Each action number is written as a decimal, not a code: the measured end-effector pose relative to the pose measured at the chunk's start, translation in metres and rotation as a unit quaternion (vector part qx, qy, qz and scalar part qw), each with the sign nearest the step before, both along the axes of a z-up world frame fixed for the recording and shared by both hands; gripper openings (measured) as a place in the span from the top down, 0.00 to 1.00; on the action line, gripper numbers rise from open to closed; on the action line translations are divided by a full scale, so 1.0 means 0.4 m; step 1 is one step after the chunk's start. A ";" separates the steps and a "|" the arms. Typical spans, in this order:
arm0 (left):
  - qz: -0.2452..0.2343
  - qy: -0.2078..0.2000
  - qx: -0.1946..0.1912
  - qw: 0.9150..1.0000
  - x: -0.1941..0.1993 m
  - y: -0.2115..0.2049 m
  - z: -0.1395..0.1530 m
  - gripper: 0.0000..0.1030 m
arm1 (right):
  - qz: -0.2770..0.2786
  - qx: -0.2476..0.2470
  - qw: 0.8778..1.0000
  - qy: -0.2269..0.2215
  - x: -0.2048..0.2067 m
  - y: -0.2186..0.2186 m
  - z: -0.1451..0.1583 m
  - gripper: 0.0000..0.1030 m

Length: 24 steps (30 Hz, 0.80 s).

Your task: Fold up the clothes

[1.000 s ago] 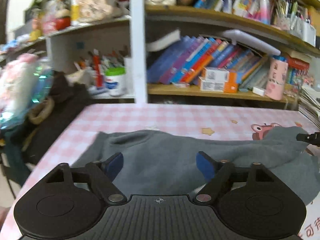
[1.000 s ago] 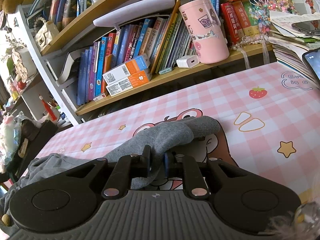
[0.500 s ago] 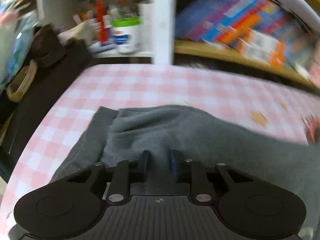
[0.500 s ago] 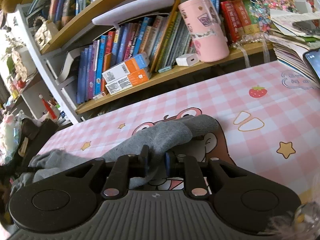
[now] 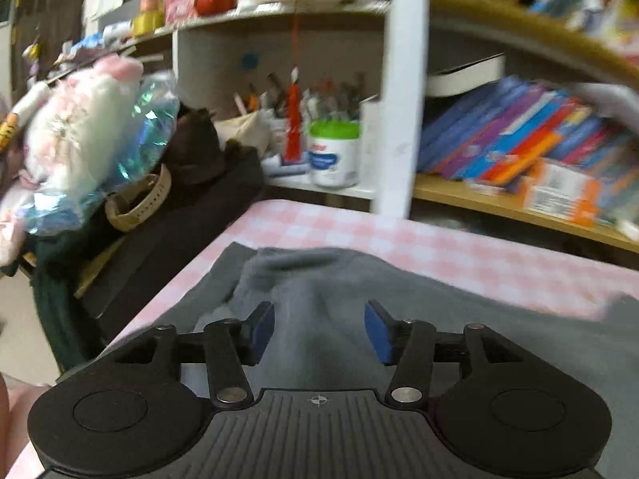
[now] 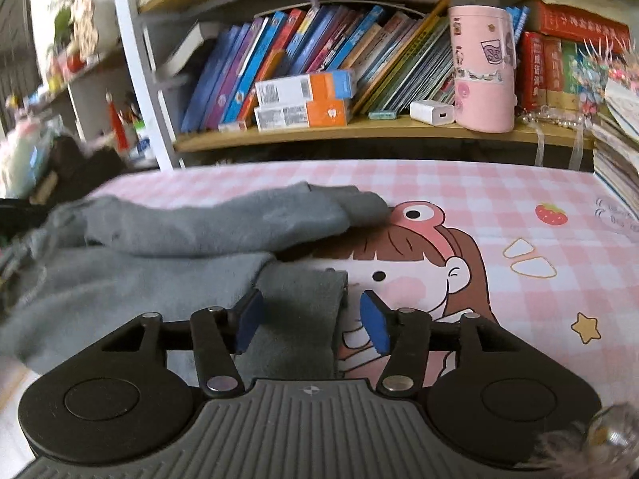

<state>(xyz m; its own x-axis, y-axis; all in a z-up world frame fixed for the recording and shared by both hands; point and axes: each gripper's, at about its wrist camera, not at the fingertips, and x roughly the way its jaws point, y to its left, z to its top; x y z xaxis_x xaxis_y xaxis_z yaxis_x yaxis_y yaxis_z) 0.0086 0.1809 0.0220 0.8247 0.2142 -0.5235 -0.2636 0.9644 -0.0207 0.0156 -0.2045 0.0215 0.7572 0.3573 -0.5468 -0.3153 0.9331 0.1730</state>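
A grey fleece garment point(image 6: 167, 239) lies spread on the table point(image 6: 459, 183), which is covered by a smooth pink-and-white checked cloth printed with a cartoon girl point(image 6: 423, 263), a strawberry point(image 6: 551, 214) and small yellow stars. The cloth is soft and matte, slightly fuzzy; one sleeve with a ribbed cuff reaches toward the middle of the table, ending at the cartoon's hat, while a second ribbed cuff lies near the front edge. In the left wrist view the garment point(image 5: 319, 279) runs to the table's left edge, where a flat, finer-knit band shows at its border.

The right gripper point(image 6: 311, 317) has just been opening: its blue pads stand apart at a middling width, the near cuff between them but not pressed. The left gripper point(image 5: 319, 329) has likewise just been opening; its blue pads stand clear on either side of a raised fold of fleece, not pinching it.

Behind the table's far edge a wooden shelf point(image 6: 359, 127) holds slanted glossy books point(image 6: 279, 60), two orange-and-white boxes with barcodes point(image 6: 303, 99), a white charger block point(image 6: 433, 111) and a pink cylinder with stickers point(image 6: 483, 68). The red book spines carry writing too small to read.
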 end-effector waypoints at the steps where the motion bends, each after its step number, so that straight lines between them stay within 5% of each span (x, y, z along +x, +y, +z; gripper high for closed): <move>1: -0.004 -0.004 0.002 1.000 -0.046 -0.005 0.004 0.51 | 0.004 -0.004 1.000 0.003 -0.001 0.006 -0.004 0.49; 5: -0.001 -0.019 0.009 1.000 -0.209 0.000 0.003 0.50 | 0.022 -0.024 0.999 0.009 -0.007 0.030 -0.016 0.64; 7: 0.006 -0.022 0.010 1.000 -0.264 0.013 0.003 0.50 | 0.042 -0.028 0.999 0.007 -0.025 0.043 -0.010 0.83; 12: 0.035 -0.037 0.017 0.999 -0.347 0.056 0.022 0.50 | 0.076 -0.004 0.993 -0.088 -0.186 -0.005 0.108 0.88; 16: 0.046 -0.039 -0.025 0.998 -0.365 0.091 0.010 0.49 | 0.068 -0.009 0.983 -0.170 -0.337 -0.090 0.218 0.88; 18: 0.047 -0.036 -0.040 0.997 -0.359 0.098 -0.010 0.40 | 0.049 -0.037 0.987 -0.151 -0.368 -0.133 0.208 0.88; 24: 0.054 -0.016 -0.094 0.994 -0.332 0.115 -0.068 0.41 | -0.007 -0.123 0.992 -0.023 -0.374 -0.192 0.064 0.88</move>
<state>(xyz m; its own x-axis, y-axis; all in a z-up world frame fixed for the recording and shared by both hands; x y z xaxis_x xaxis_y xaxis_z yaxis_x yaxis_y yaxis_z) -0.1242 0.2268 -0.0053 0.8188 0.2035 -0.5368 -0.3617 0.9090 -0.2071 -0.1342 -0.2811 0.0469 0.7873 0.2061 -0.5811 -0.3041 0.9497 -0.0753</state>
